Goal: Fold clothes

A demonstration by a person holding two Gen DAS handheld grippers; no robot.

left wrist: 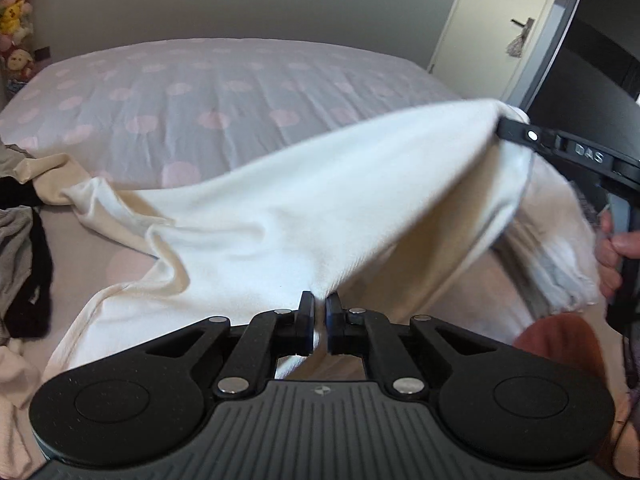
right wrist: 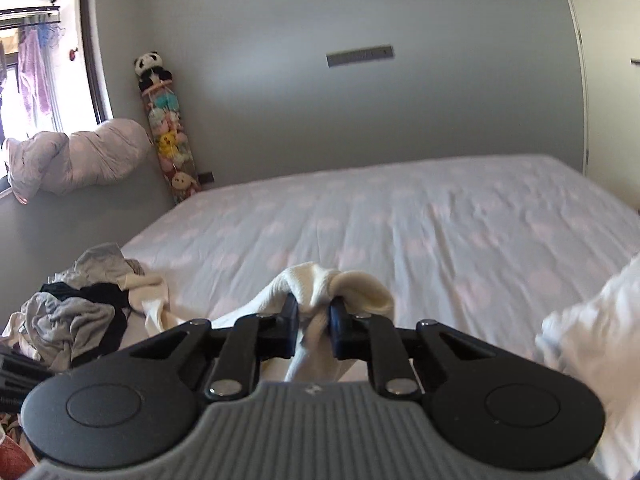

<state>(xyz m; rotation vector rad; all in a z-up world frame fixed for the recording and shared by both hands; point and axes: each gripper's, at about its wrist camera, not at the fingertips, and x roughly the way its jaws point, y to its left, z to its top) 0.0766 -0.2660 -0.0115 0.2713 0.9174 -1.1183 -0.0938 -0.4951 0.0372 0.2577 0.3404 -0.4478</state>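
Our left gripper [left wrist: 319, 305] was pinching a fold of the white garment [left wrist: 304, 216], its two fingers pressed together on the cloth with only the fabric between them. Our right gripper [right wrist: 314, 308] was likewise clamped on a bunched corner of the same white garment [right wrist: 332, 284], the cloth bulging up over the fingertips and trailing down between the jaws. In the left wrist view we saw the right gripper [left wrist: 505, 129] off to the right and higher, with the garment stretched in a slope between the two grips and lifted off the bed [left wrist: 224, 92]. The lower left edge of the garment still lay on the sheet, near the heap of other clothes [left wrist: 20, 240] at the bed's left side. Our right hand [left wrist: 614, 256] gripped the handle below that gripper.

In the right wrist view, which was somewhat blurred, the polka-dot bed [right wrist: 420, 216] spread out ahead of us, and the pile of grey, black and cream clothes [right wrist: 80, 304] sat at its near left corner. Against the far wall stood a tall column of plush toys [right wrist: 170, 136] topped by a panda [right wrist: 149, 65], beside a rolled duvet [right wrist: 76, 156] under the window [right wrist: 44, 52].
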